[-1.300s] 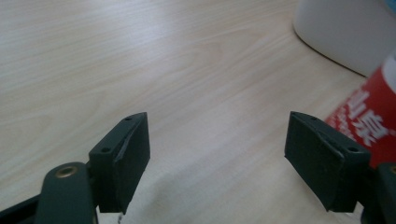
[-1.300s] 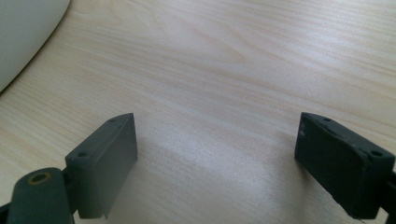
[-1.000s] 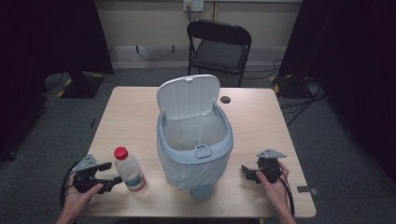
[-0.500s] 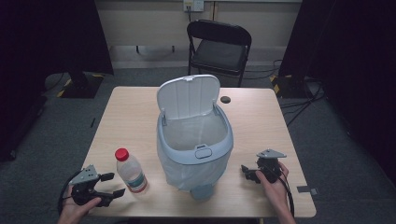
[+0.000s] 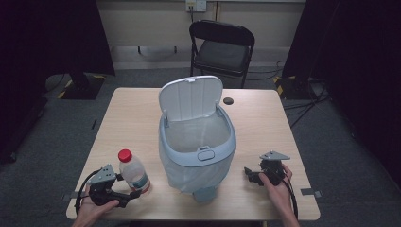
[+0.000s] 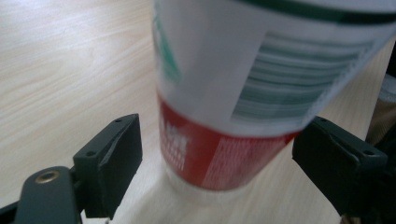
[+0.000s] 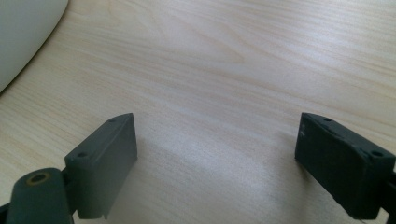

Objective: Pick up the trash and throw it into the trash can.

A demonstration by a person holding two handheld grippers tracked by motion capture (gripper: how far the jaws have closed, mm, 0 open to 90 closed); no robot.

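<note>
Left of the lidded bin, a red-capped bottle upright on the table, flanked by the left gripper, jaws spread wide, not touching. Right of the bin, the right gripper, jaws wide apart over bare wood, holding nothing.

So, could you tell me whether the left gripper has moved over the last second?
Yes. The left gripper has drawn back toward the table's near edge, ending lower beside the bottle, whose base now sits between its open jaws.
</note>
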